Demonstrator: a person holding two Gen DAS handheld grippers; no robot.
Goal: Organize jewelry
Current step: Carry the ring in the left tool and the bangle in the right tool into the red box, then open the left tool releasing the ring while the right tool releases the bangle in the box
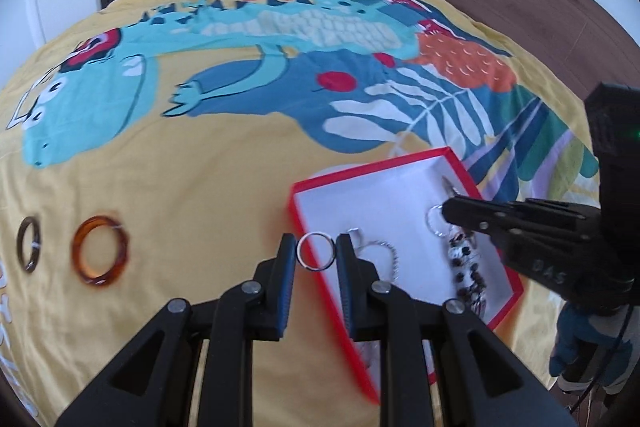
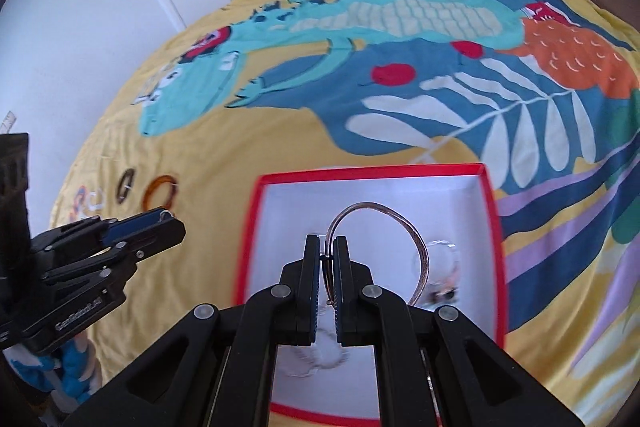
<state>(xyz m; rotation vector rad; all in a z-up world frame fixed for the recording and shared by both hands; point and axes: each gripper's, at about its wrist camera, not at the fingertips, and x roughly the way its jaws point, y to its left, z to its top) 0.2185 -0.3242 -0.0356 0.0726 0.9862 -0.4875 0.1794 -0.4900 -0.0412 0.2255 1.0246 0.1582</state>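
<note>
Both grippers grip jewelry: left gripper [image 1: 316,255] fingers clamp a silver ring [image 1: 316,256], right gripper [image 2: 327,259] fingers pinch a bangle [image 2: 384,219].

The bed cover [image 1: 224,155] is soft matt cloth with a printed picture. The box [image 1: 496,323] looks like card, red outside and plain matt white inside. The small ring [image 1: 316,251] is shiny silver metal. The thin bangle [image 2: 400,223] is shiny metal too, with a pinkish tint. The orange bangle [image 1: 100,251] is glossy and see-through, like plastic. The dark bangle [image 1: 29,243] looks smooth. The fingers [image 1: 286,267] are matt black plastic with blue pads.
</note>
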